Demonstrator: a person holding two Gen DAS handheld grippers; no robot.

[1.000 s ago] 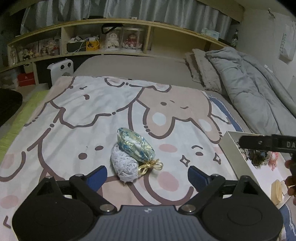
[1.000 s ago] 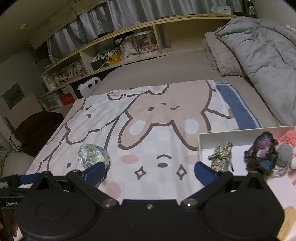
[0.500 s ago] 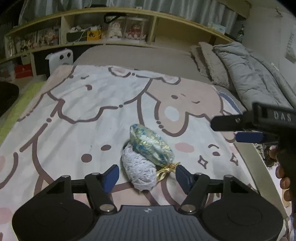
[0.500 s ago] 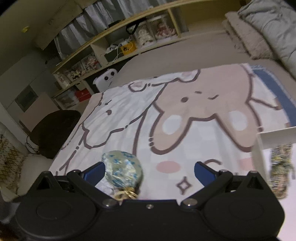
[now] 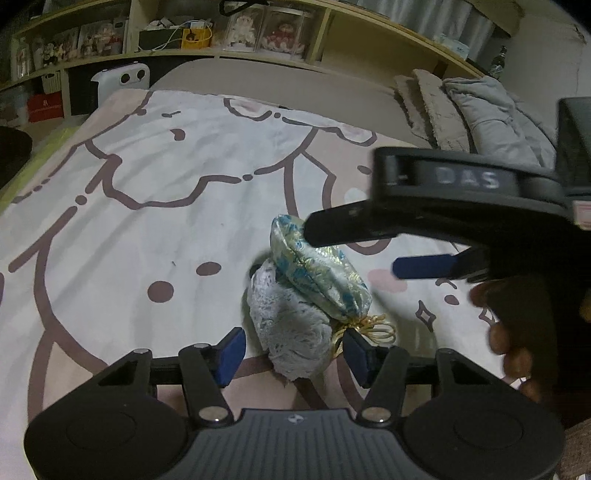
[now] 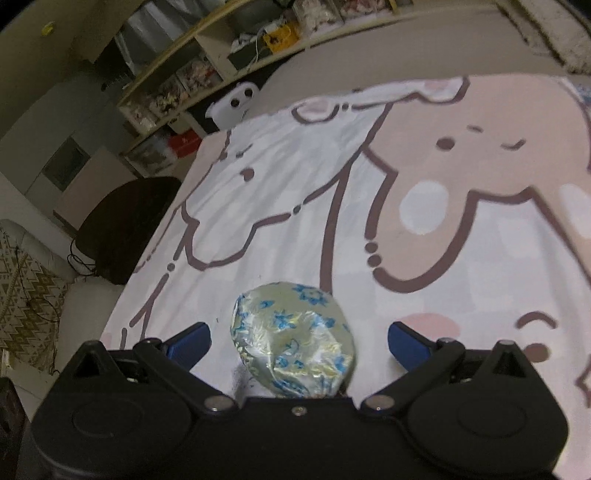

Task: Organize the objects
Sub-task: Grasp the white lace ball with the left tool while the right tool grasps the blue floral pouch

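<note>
A blue-and-gold brocade pouch (image 5: 317, 273) with a gold tie lies on top of a white lace pouch (image 5: 291, 328) on the cartoon blanket (image 5: 129, 206). My left gripper (image 5: 293, 352) is open, its fingers on either side of the lace pouch's near end. My right gripper (image 6: 299, 338) is open, with the brocade pouch (image 6: 291, 341) between its fingers. In the left wrist view the right gripper (image 5: 369, 240) hangs over the brocade pouch from the right.
A wooden shelf (image 5: 229, 33) with dolls and boxes runs along the back. A white device (image 5: 120, 85) stands at the bed's far left. Grey pillows and duvet (image 5: 480, 114) lie at the right. A dark chair (image 6: 122, 225) stands left of the bed.
Both grippers have closed in on the two pouches. The left fingers have narrowed around the lace pouch. The right gripper swung left, away from the white tray, over the brocade pouch.
</note>
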